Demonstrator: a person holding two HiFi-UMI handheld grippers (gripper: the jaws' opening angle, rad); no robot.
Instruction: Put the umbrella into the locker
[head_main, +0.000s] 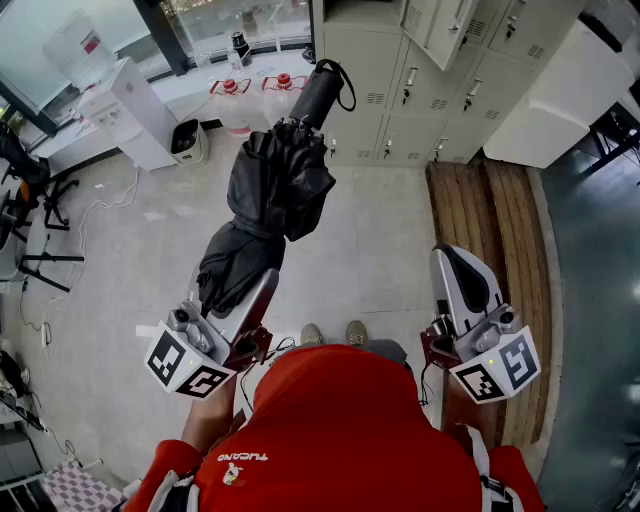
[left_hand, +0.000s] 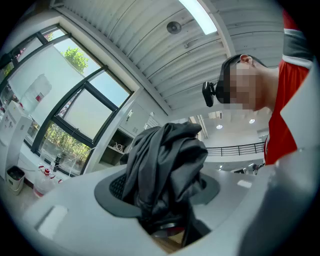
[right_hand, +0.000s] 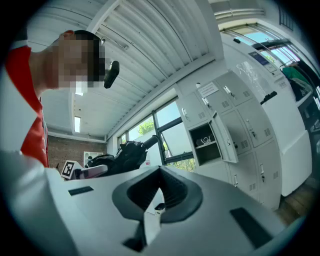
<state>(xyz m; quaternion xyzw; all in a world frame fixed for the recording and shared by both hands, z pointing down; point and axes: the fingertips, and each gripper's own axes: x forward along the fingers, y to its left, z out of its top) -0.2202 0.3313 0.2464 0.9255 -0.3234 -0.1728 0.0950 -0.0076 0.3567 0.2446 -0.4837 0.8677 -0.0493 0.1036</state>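
a pale tiled floor (head_main: 380, 230) fills most of the head view. a bank of grey lockers (head_main: 420, 100) runs along its far edge, and a slatted wooden bench (head_main: 495, 230) lies along its right edge. in the right gripper view one locker compartment (right_hand: 204, 142) stands open, its door (right_hand: 223, 137) swung out to the right. a white water dispenser (head_main: 135, 115) stands near the floor's far left corner, below the windows.

a person in a red shirt (head_main: 340, 430) stands at the near edge of the floor, shoes (head_main: 330, 333) showing just past the shirt, a gripper in each hand.

the black folded umbrella (head_main: 275, 190) is held in the air over the middle of the floor, slanting away from the person toward the lockers. its loose, bunched fabric is nearest the person. its dark handle (head_main: 318, 92), with a wrist loop, is at the far end, close to the locker fronts but outside them.

the left gripper (head_main: 250, 295) is clamped on the umbrella's near end. in its own view the crumpled fabric fills the gap between the jaws.

the right gripper (head_main: 452, 262) is held beside the bench, well apart from the umbrella. its jaws are closed together with nothing between them.
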